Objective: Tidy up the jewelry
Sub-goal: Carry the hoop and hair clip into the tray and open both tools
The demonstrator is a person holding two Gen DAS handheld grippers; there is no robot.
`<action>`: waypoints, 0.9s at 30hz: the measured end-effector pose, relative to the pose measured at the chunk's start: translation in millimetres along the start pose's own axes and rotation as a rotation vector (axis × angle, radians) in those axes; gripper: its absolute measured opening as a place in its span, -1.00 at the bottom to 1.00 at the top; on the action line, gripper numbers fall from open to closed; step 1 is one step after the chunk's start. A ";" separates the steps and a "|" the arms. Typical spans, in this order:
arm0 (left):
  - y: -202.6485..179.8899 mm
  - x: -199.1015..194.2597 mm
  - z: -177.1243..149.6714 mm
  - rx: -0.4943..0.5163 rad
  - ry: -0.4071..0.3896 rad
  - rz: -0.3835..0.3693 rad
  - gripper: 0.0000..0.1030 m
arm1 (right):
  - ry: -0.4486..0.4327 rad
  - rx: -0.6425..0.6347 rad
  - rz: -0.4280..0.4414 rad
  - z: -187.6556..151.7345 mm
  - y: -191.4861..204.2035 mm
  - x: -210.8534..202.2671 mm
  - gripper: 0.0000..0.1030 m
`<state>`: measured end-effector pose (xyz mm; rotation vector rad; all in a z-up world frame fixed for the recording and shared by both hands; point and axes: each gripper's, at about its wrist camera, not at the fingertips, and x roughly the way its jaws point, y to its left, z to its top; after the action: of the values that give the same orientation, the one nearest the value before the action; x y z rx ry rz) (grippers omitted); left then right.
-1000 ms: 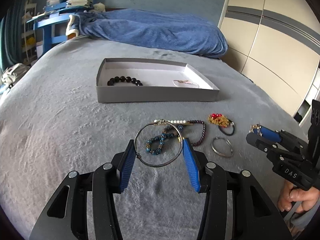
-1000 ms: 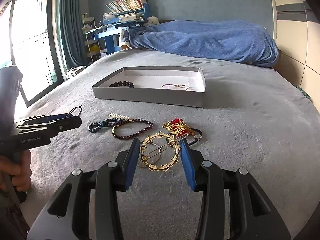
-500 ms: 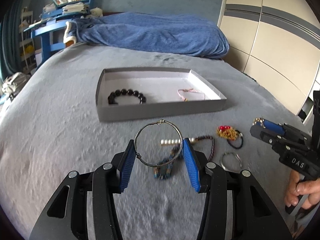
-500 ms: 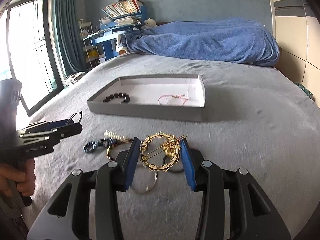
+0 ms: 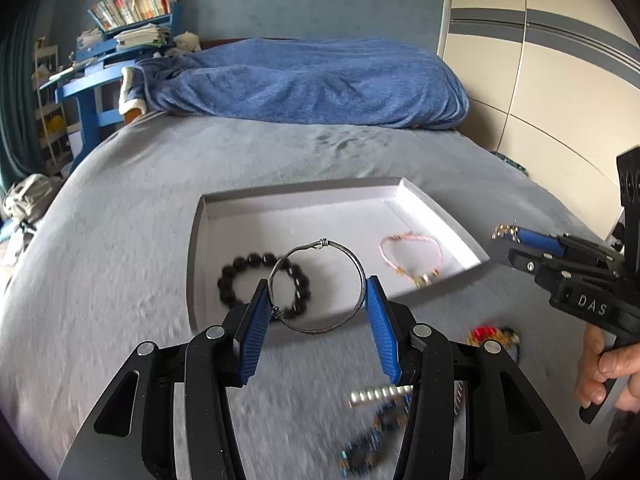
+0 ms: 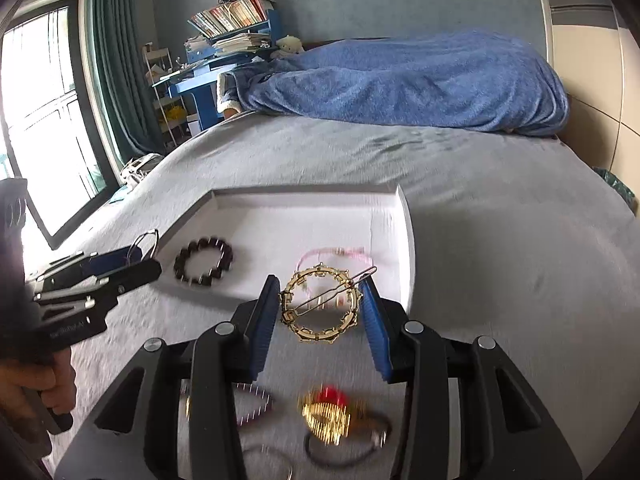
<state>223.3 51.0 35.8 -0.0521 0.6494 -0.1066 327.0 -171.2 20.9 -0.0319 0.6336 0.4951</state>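
Observation:
My left gripper [image 5: 318, 292] is shut on a thin silver wire bangle [image 5: 344, 246], held above the near edge of the grey shallow box [image 5: 193, 264]. My right gripper [image 6: 320, 292] is shut on a round gold hair clip [image 6: 320, 334], held over the box's near right part [image 6: 404, 240]. Inside the box lie a black bead bracelet [image 5: 236, 276] and a pink cord bracelet [image 5: 408, 240]; both also show in the right wrist view, the black one [image 6: 204, 260] and the pink one [image 6: 352, 252]. The right gripper shows at the right of the left wrist view [image 5: 508, 236], the left gripper at the left of the right wrist view [image 6: 148, 252].
Loose jewelry lies on the grey bed cover in front of the box: a red and gold piece [image 6: 328, 408], a blue bead bracelet [image 5: 372, 436], a pearl piece [image 5: 380, 394]. A blue blanket [image 5: 304, 80] lies at the bed's far end. A wardrobe [image 5: 540, 80] stands right.
Both grippers have moved forward from above the loose jewelry to over the box, each still holding its piece. The loose jewelry now lies below and behind the fingers.

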 end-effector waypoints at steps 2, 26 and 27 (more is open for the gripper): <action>1.9 8.7 7.5 -0.003 0.003 0.006 -0.05 | 0.002 -0.005 0.002 9.3 -0.5 9.0 -0.21; -0.8 92.0 5.0 0.057 0.140 0.047 -0.04 | 0.164 -0.003 -0.009 -1.3 -0.7 96.1 -0.20; -0.4 92.3 5.6 0.053 0.141 0.046 -0.03 | 0.165 -0.002 -0.008 -2.2 -0.8 96.1 -0.20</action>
<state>299.7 40.0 -15.1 0.0216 0.7875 -0.0838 392.8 -130.6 -36.2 -0.0777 0.7947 0.4887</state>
